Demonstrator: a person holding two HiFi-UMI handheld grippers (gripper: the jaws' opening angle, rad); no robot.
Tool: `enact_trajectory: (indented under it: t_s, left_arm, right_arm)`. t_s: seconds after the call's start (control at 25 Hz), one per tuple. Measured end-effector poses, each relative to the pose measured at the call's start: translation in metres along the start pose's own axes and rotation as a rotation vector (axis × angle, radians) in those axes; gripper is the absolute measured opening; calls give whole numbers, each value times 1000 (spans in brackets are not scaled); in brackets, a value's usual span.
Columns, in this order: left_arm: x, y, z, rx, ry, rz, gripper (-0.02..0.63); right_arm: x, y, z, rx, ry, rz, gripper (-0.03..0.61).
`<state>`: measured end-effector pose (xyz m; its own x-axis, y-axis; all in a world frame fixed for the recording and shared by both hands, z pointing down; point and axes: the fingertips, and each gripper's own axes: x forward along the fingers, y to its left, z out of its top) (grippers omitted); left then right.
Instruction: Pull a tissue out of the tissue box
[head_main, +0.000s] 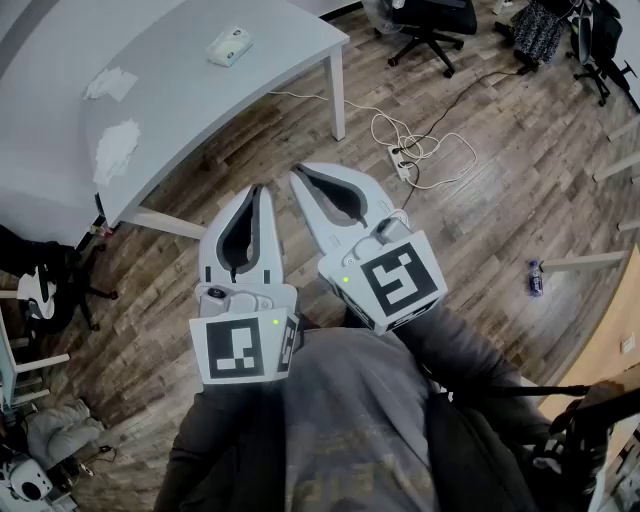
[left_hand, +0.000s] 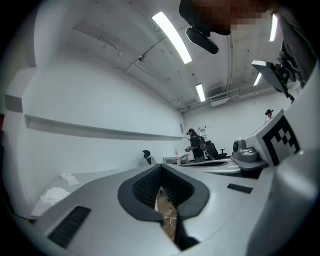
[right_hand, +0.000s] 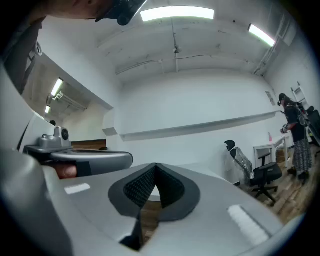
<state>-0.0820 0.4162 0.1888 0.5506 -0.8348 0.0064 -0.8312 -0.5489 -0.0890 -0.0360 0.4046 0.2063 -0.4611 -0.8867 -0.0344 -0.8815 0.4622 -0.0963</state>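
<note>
Sitting near the far edge of the grey table (head_main: 190, 40) — tissue box (head_main: 229, 46), well apart from both grippers. Left gripper (head_main: 258, 193): I read its jaws together, nothing between. Right gripper (head_main: 298, 180): jaws together, empty. Both hang over the wooden floor (head_main: 480, 200) — two loose tissues (head_main: 117, 148) lie on the table.

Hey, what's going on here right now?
A person stands back from the white table with a gripper in each hand. The left gripper and the right gripper are side by side above the wood floor, both with jaws closed on nothing. The tissue box sits on the table, with loose tissues lying elsewhere on the tabletop. Neither gripper is near the box, so the pull is not yet under way.
</note>
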Motion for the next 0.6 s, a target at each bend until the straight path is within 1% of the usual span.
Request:
enact_trajectory:
  t_s: [0.16, 0.24, 0.44, 0.6]
  left_arm:
    - [12, 6, -6, -5, 1, 16, -2]
    - [18, 8, -10, -11, 6, 21, -2]
    - [45, 22, -25, -36, 24, 29, -2]
    - [80, 37, -35, -66, 39, 30, -2]
  right_arm:
    - [8, -2, -8, -3, -7, 28, 2]
    - [13, -6, -12, -2, 6, 33, 2]
    - [39, -23, -22, 16, 21, 45, 3]
    - [66, -48, -25, 19, 26, 45, 3]
